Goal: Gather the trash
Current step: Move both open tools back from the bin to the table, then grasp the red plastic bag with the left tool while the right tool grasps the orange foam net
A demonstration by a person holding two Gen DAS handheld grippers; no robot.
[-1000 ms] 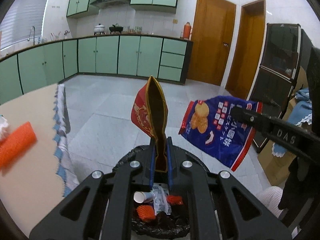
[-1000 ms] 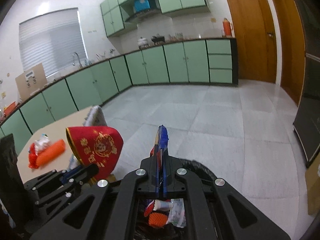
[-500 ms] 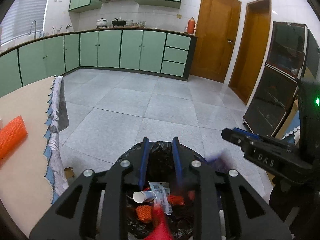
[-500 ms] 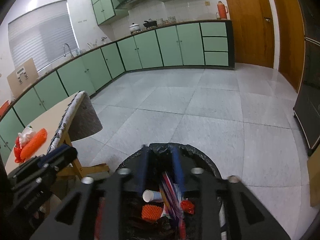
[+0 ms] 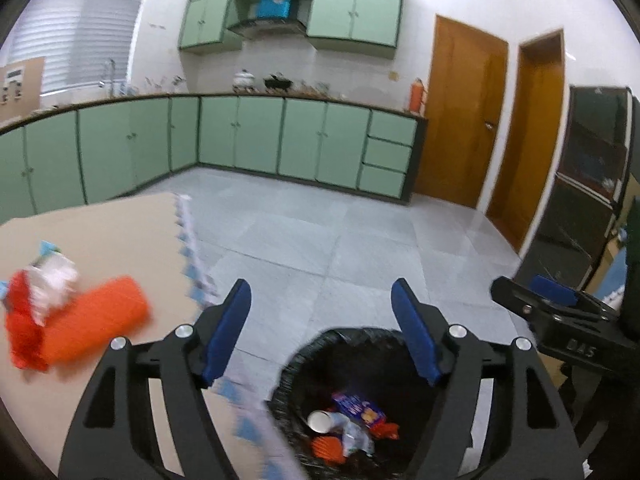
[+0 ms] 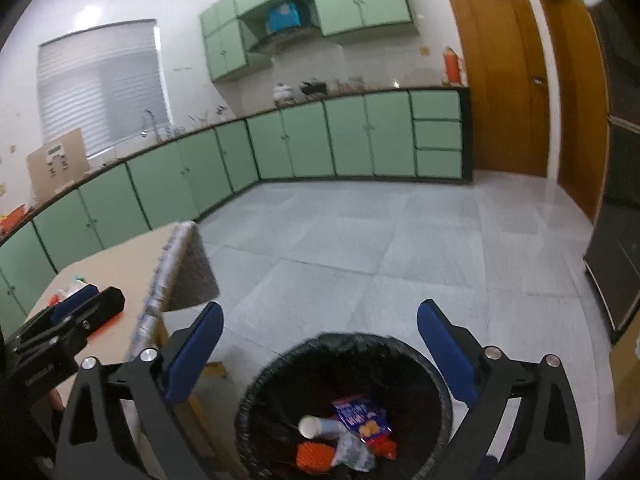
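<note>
- The left tongs (image 5: 320, 332) stand wide apart with nothing between the blue pads; their jaws have just been opening, and the red packet they pinched a second ago is gone from them.
- The right tongs (image 6: 320, 354) gape as wide as they go, also bare; they too have just been opening, and the blue snack bag (image 6: 362, 418) they carried now lies in the bin.
- The black-lined bin (image 6: 400, 350) sits on the floor at 6 o'clock under both tongs, holding the blue bag, a paper cup (image 6: 310, 426), an orange mesh piece (image 6: 314, 454) and crumpled clear wrap.
- The trash still to collect lies on the desk (image 5: 120, 240): an orange foam net sleeve (image 5: 94, 326) with a red and white crumple (image 5: 34, 304) touching its far end.
- From the left tongs that pile lies at about 9 o'clock, near; the sleeve's long axis runs roughly from 8 to 2 o'clock in the left wrist view.
- The left hand is judged the nearer: in the right wrist view the left tongs already sit over the desk, hiding most of the pile, while the right tongs hang over the bin.
</note>
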